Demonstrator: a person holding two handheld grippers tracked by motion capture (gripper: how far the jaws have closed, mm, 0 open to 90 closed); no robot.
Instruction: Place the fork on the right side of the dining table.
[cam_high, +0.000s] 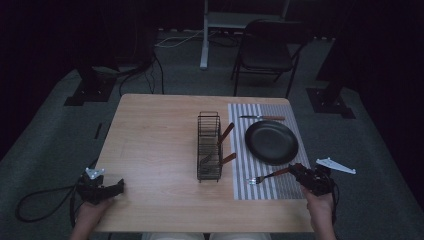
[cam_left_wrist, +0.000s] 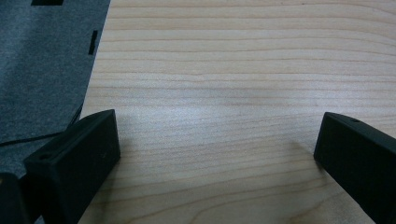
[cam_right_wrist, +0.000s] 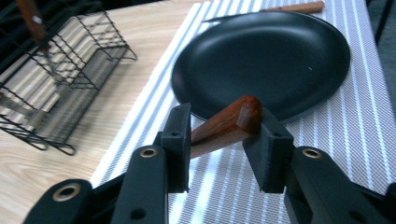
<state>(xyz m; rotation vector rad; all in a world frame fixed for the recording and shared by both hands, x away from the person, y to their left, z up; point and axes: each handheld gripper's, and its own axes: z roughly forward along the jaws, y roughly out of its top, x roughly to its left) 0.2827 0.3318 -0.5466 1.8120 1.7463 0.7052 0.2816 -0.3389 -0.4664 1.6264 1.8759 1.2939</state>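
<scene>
Right tool (cam_right_wrist: 218, 140) low at striped mat, clamped on brown wooden fork handle (cam_right_wrist: 229, 125); left tool (cam_left_wrist: 219, 154) wide open, empty, over pale wooden tabletop (cam_left_wrist: 233, 70).

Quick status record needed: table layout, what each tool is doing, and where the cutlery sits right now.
surface: light wooden table with grey striped placemat on its right part
plate: round black plate on the placemat
rack: black wire rack at centre, holding two wooden-handled utensils
knife: wooden-handled knife beyond the plate
fork: wooden-handled fork, handle between the right tool's jaws
left tool: open, over bare table at the near left
</scene>
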